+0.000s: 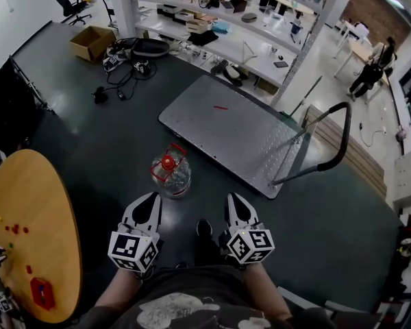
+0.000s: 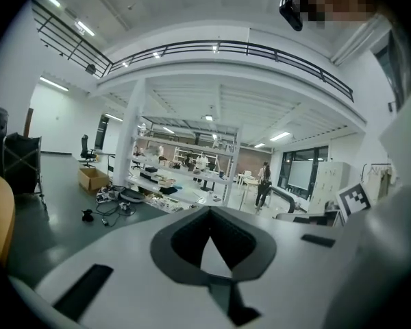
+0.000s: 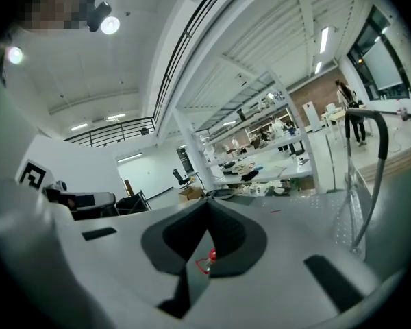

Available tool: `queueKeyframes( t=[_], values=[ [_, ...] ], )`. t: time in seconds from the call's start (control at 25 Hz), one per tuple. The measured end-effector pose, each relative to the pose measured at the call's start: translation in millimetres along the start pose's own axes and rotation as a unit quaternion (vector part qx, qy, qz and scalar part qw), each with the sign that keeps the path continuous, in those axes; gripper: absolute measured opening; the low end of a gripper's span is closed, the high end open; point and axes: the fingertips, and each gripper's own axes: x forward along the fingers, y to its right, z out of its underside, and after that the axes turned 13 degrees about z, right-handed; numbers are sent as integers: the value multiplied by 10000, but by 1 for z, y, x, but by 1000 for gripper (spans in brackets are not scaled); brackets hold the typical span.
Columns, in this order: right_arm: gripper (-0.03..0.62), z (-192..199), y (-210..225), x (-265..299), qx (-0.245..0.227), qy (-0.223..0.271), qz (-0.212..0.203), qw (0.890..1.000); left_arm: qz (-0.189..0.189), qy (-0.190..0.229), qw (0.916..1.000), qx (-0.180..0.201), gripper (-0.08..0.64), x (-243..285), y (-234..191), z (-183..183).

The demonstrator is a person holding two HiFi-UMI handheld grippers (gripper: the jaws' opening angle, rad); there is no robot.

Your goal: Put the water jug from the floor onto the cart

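Closest to the head camera, the white left gripper (image 1: 153,197) and the white right gripper (image 1: 231,199) are held side by side at the bottom of the head view. Each is backed by a cube with black square markers. Both pairs of jaws are seen closed, tips together, with nothing gripped; each gripper view shows the same.

Just ahead of the grippers, nearer the left one, the clear plastic water jug with a red cap and red handle (image 1: 170,173) is stood upright on the dark grey floor (image 1: 103,149), apart from both grippers. Its red cap is glimpsed through the narrow slit under the closed jaws in the right gripper view.

Beyond the jug, near it but not touching, the flat grey metal cart (image 1: 226,125) is parked. A small red mark is seen on its deck, and its black curved push handle (image 1: 332,132) is raised at the right end.

At the far left, a round wooden worktop (image 1: 34,218) carrying small red pieces is seen. White shelving (image 1: 212,19) loaded with items is lined along the back.
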Motion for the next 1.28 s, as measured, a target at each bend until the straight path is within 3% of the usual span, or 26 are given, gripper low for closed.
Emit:
queueKeyframes(
  t=[0.28,0.6,0.84,1.16,1.28],
  values=[
    [-11,-16,41,55,-173,-317,-42,9993,-98,-129,9999,54,8,63,-8,-12],
    [-11,-26,64,108,-282,-565,-370,9973,-586,-133,9980,178,8,99,-35,-25],
    [-11,-21,51,146,-641,-823,-777,9915,-768,-164,9969,63,8,121,-53,-25],
    [-11,-6,9,185,-932,-909,-920,9872,-725,-120,9972,-167,8,135,-105,-11],
    [-11,1,7,198,-1020,-1047,-805,9860,-644,-311,9974,-42,8,145,-126,1]
  ],
)
